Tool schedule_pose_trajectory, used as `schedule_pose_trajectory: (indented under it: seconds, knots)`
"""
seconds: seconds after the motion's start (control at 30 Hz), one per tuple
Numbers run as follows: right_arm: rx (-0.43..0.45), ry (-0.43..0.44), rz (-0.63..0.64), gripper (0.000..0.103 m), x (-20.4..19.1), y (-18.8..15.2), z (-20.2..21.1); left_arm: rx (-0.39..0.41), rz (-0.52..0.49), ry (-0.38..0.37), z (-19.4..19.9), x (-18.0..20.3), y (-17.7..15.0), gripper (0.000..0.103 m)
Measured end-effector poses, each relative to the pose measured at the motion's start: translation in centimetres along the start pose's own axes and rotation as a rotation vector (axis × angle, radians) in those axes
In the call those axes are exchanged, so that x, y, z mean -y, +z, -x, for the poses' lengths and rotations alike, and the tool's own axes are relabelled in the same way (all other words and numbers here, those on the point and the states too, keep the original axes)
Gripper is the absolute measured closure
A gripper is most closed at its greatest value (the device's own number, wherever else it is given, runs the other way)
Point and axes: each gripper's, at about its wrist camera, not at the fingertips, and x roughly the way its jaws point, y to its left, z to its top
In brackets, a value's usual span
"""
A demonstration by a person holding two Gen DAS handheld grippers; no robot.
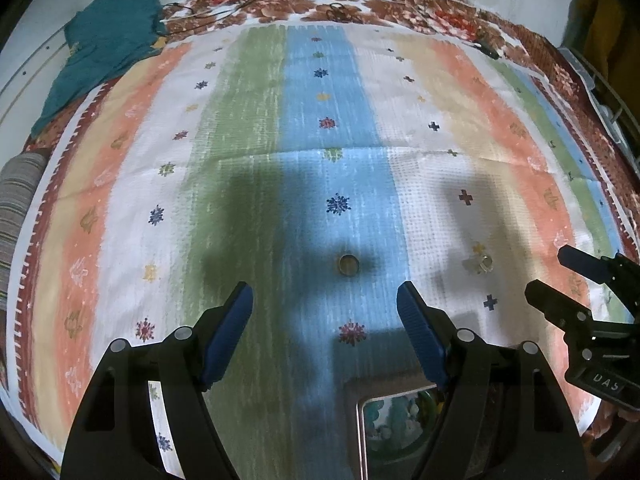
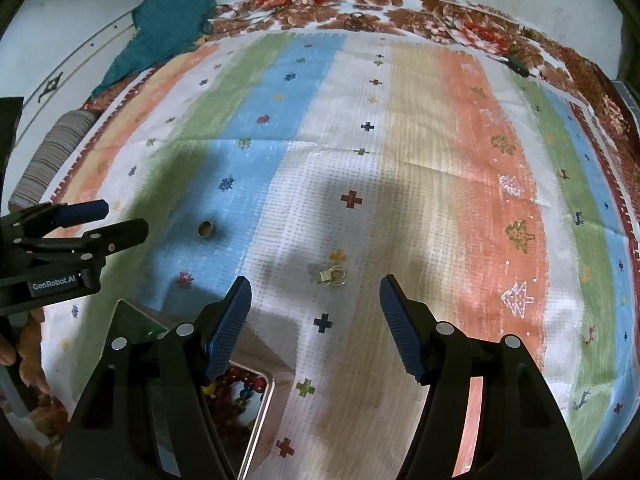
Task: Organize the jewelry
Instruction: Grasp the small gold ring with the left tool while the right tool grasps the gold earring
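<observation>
Two hand-held grippers hang side by side over a striped cloth (image 1: 248, 120) spread on a bed, each pointed steeply down at its own small piece of jewelry. The left gripper (image 1: 325, 300) has its blue pads spread wide with nothing between them; a gold ring (image 1: 348, 265) lies on the blue stripe just beyond its fingertips, lined up with the gap, which suggests the ring is its target. The right gripper (image 2: 315, 294) is likewise spread and empty, and a small gold earring (image 2: 332, 276) (its exact form is too small to tell) lies on the white stripe just ahead, near its left finger. The two pieces sit well apart, one per gripper, so both could be picked without the tools crowding each other. A tray (image 2: 264, 408) with a metal rim rests at the near edge of the cloth, between and under the grippers, holding red and coloured beads; it is probably where the loose pieces are meant to go. A teal cloth (image 1: 108, 40) lies bunched at the far left corner, clear of the work. Neither piece is touched yet, so the sorting looks barely begun.
</observation>
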Motion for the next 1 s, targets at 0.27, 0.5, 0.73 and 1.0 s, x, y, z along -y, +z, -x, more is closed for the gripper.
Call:
schedule_pose_trajectory:
  seconds: [0.27, 0.5, 0.73, 1.0]
  knots:
    - [-0.036, 0.001, -0.001, 0.036, 0.3, 0.5, -1.7, -0.034, 0.004, -0.012, -1.9, 0.0, 1.0, 0.029]
    - [-0.085, -0.006, 0.002, 0.036, 0.7, 0.7, -3.7, -0.09, 0.002, -0.03, -4.2, 0.2, 1.6, 0.03]
    - [-0.118, -0.014, 0.01, 0.036, 0.8, 1.0, -5.3, -0.12, -0.008, -0.034, -5.6, 0.4, 2.1, 0.033]
    - [-0.161, -0.011, 0.013, 0.049, 0.9, 1.1, -7.1, -0.162, -0.022, -0.046, -7.2, 0.7, 2.2, 0.045]
